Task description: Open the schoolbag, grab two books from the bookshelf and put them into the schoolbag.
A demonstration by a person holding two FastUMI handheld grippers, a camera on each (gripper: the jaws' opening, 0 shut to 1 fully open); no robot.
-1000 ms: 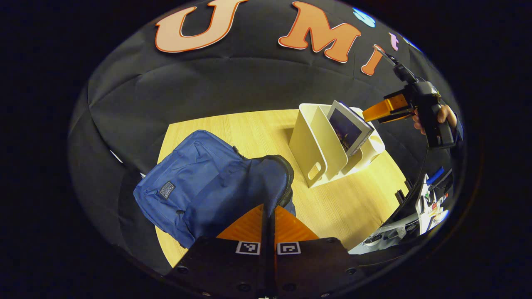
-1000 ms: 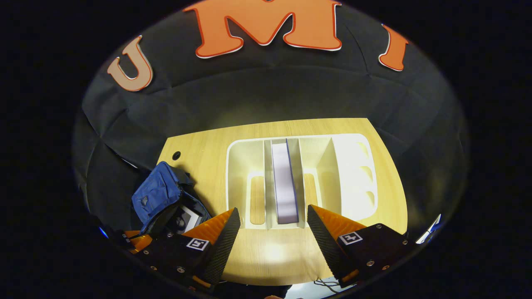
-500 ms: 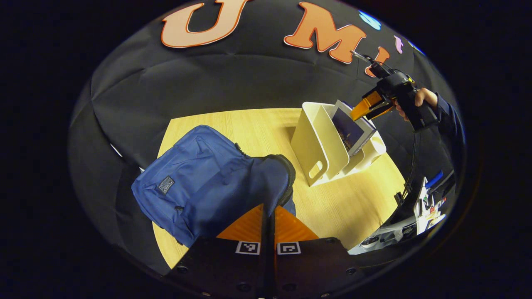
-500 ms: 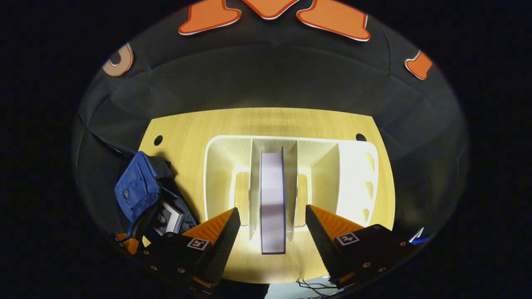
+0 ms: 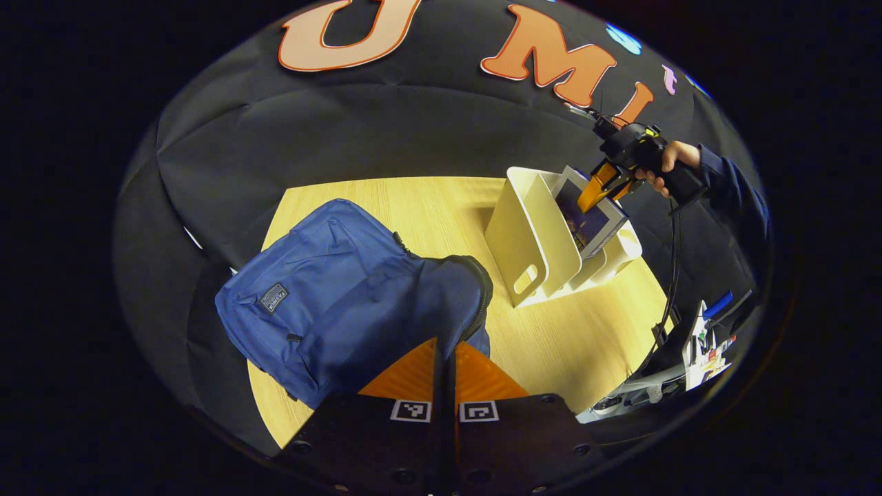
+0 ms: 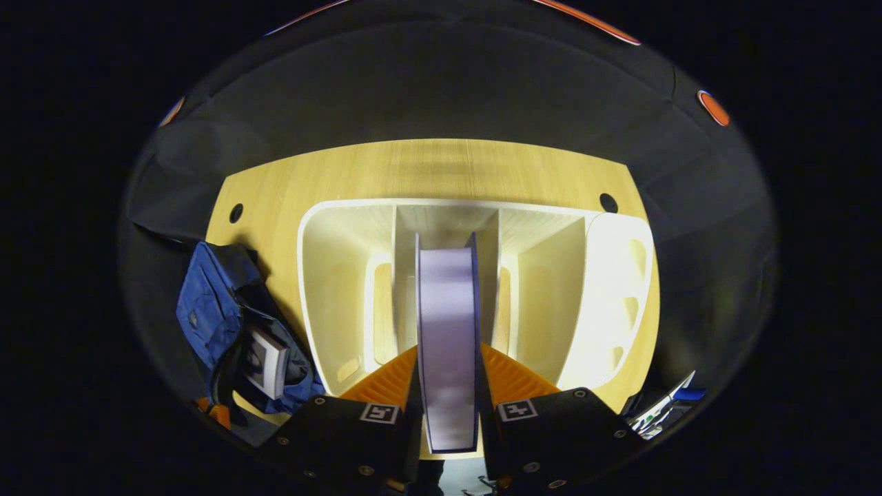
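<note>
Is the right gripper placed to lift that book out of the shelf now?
Probably yes. The right gripper has its fingers on either side of the book, which stands upright in the middle slot of the shelf. Nothing shows above the book, so the way up looks free.

We cannot see the contact line of the left gripper point(image 5: 444, 358): its fingers meet over the dark rim of the blue fabric schoolbag point(image 5: 331, 289), and what lies between them is hidden. In the right gripper view, the standing book with pale page edges point(image 6: 448, 331) covers the middle slot floor of the cream plastic bookshelf point(image 6: 331, 289). The bag point(image 6: 207, 310) hides most of a second, grey-covered book point(image 6: 265, 355) inside. The clutter at the table's far edge point(image 5: 703, 337) is too small to identify
</note>
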